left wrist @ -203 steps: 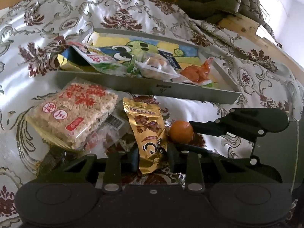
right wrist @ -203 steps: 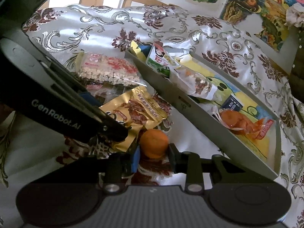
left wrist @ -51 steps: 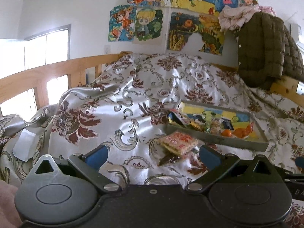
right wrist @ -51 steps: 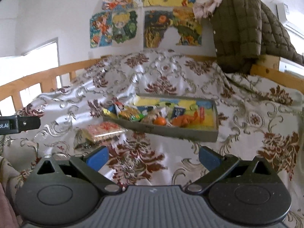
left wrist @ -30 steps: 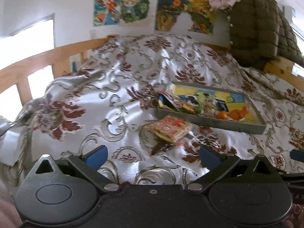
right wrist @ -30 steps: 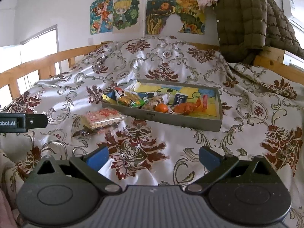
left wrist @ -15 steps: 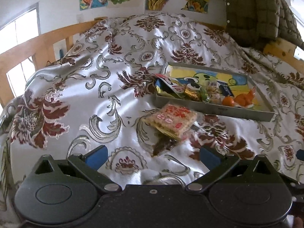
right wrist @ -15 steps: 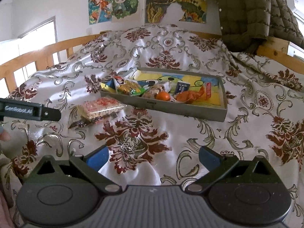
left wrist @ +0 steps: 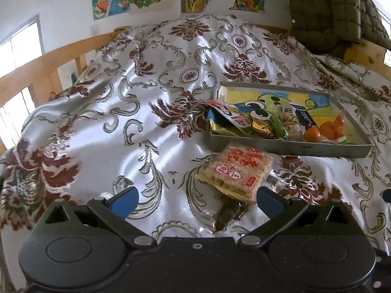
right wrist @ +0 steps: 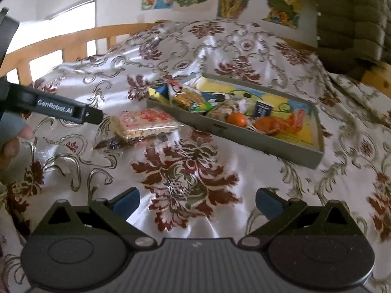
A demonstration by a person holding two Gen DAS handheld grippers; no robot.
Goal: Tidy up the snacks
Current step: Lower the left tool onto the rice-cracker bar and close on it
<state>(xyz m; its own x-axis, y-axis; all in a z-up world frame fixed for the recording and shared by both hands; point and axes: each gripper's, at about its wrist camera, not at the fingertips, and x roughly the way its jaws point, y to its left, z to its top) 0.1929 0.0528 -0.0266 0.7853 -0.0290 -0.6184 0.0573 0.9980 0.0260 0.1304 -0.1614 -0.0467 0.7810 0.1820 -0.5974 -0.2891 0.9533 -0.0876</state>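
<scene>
Rice-cracker pack (left wrist: 234, 171) lies just ahead of the wide-spread, empty left gripper (left wrist: 195, 199).

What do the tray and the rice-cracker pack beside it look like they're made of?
The tray looks like matte grey cardboard or thin board: flat straight walls, no shine, a printed cartoon base. It could be plastic. The rice-cracker pack looks like clear glossy plastic film: the puffed grains show through it, with glare and crinkled sealed edges.
</scene>
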